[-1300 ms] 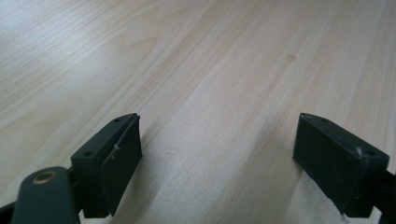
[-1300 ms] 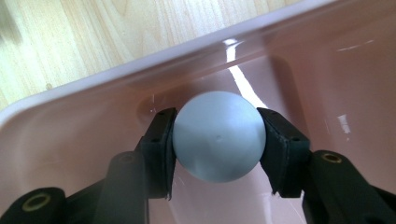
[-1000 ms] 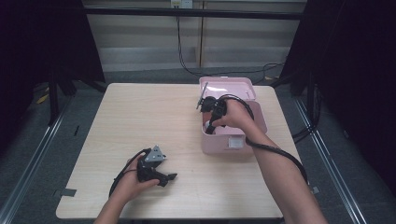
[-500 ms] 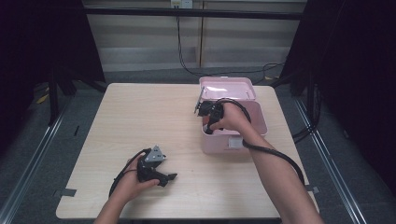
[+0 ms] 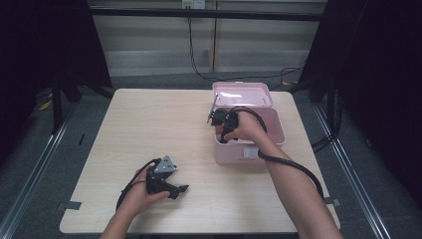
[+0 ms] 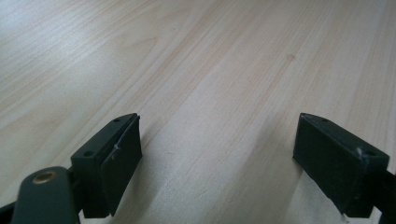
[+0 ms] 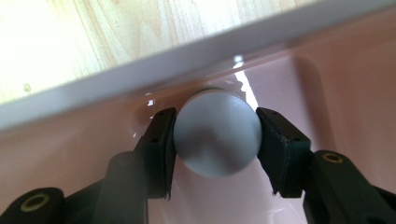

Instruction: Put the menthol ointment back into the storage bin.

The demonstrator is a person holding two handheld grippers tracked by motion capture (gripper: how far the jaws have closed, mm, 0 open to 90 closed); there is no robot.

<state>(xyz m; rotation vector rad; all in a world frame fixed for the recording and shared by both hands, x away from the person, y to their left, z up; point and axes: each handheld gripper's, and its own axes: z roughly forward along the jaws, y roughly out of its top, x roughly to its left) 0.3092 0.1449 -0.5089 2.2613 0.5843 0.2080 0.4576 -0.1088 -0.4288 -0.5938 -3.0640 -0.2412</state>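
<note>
Now that our right gripper (image 7: 217, 140) has dipped into the pink box (image 5: 271, 127), jaws clamped on a grey ball (image 7: 218, 133), a drop-off looks close; left gripper (image 6: 219, 168) idles, jaws apart, on the tabletop (image 5: 149, 124).

black jaws, brass screws, trailing black cables

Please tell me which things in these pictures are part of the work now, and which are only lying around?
In use:
right gripper, shut on the grey ball
pink box, lid open

Not in use:
left gripper, open over bare table
cables on the floor behind
</note>
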